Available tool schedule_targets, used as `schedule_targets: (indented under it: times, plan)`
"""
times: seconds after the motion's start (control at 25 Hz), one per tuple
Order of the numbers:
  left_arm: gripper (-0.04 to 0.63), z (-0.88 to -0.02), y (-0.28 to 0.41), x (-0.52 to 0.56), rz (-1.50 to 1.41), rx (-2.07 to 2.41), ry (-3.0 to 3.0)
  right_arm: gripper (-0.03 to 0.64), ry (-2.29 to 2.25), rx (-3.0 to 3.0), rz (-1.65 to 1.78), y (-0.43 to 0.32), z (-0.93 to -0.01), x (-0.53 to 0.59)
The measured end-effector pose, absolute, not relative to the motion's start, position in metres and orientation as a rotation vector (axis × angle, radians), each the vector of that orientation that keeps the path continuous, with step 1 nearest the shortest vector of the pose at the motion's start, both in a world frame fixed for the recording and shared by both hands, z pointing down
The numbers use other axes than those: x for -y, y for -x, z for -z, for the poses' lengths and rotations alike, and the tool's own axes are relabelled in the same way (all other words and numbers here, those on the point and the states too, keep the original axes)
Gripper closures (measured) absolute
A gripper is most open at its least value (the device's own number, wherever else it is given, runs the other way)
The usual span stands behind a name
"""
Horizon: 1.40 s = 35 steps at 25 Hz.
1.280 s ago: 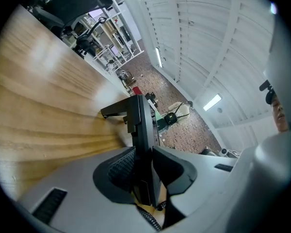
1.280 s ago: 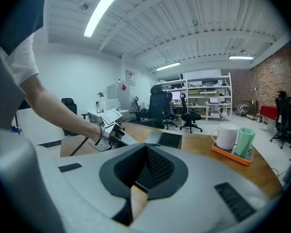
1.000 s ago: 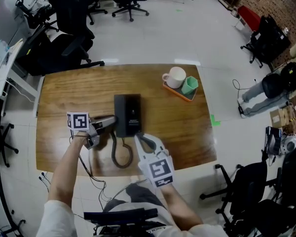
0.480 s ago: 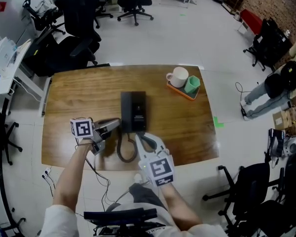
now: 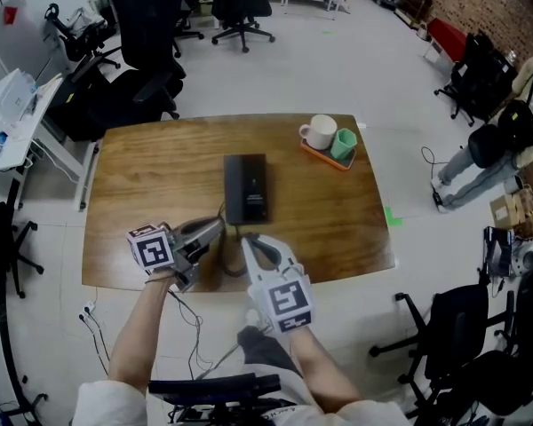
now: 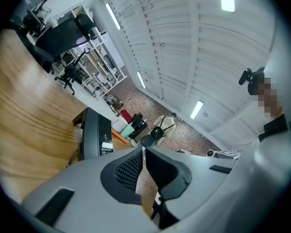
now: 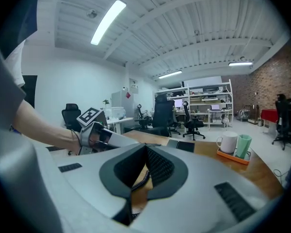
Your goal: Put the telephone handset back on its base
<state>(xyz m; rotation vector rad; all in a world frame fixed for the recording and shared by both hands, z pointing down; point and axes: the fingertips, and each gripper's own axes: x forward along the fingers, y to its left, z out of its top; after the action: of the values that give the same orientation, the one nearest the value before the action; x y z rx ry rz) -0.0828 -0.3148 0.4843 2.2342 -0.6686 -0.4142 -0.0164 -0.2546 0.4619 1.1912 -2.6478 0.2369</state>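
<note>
Apparently the job was as good as done: the handset (image 5: 236, 187) lay flat along the left side of its base (image 5: 257, 189), lined up with it and not propped on anything, and the whole telephone sat in the middle of the table (image 5: 151, 171). Neither of our grippers had hold of it. Our left gripper (image 5: 218, 229) hung just short of the telephone's near left corner, clear of it; its jaws had just been closing and met at the tips, with nothing between them but a glimpse of the wooden tabletop behind. Our right gripper (image 5: 250, 244) hovered just near of the telephone's front edge, jaws likewise drawn together and empty, though the curly cord (image 7: 141, 179) showed through the slit below the tips, lying on the table beyond them rather than pinched. That cord trailed from the telephone's near end toward us in a loose loop. Well beyond the telephone to the right stood an orange tray (image 5: 324, 161) with a white mug (image 5: 318, 132) and a green cup (image 5: 343, 144), untouched. We judged that little remained, perhaps only confirming the handset was fully seated, which we could not tell for certain.
</note>
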Motion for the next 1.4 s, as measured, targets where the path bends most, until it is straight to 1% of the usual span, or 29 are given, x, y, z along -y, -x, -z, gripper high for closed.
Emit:
schedule_targets:
  times: [0.32,0.4,0.72,1.0,1.28,1.4]
  plan:
    - [0.58,-0.451,0.084,0.249,0.435,0.758,-2.348,0.611,-1.209,2.669,-0.183,0.028,-0.442,0.211]
    - [0.594,-0.442,0.084,0.23,0.417,0.791,-2.391,0.611,-1.21,2.679,-0.17,0.033,-0.437,0.197]
    - [0.595,-0.403,0.097,0.153,0.404,0.939,-2.518,0.612,-1.225,2.718,-0.12,0.052,-0.414,0.136]
    - [0.595,-0.381,0.091,0.094,0.347,1.087,-2.629,0.612,-1.283,2.72,-0.08,0.051,-0.399,0.086]
    - [0.595,-0.367,0.095,0.048,0.369,1.233,-2.693,0.612,-1.302,2.685,0.044,0.048,-0.394,0.043]
    - [0.595,-0.361,0.092,0.029,0.368,1.27,-2.713,0.612,-1.317,2.686,0.045,0.046,-0.39,0.024]
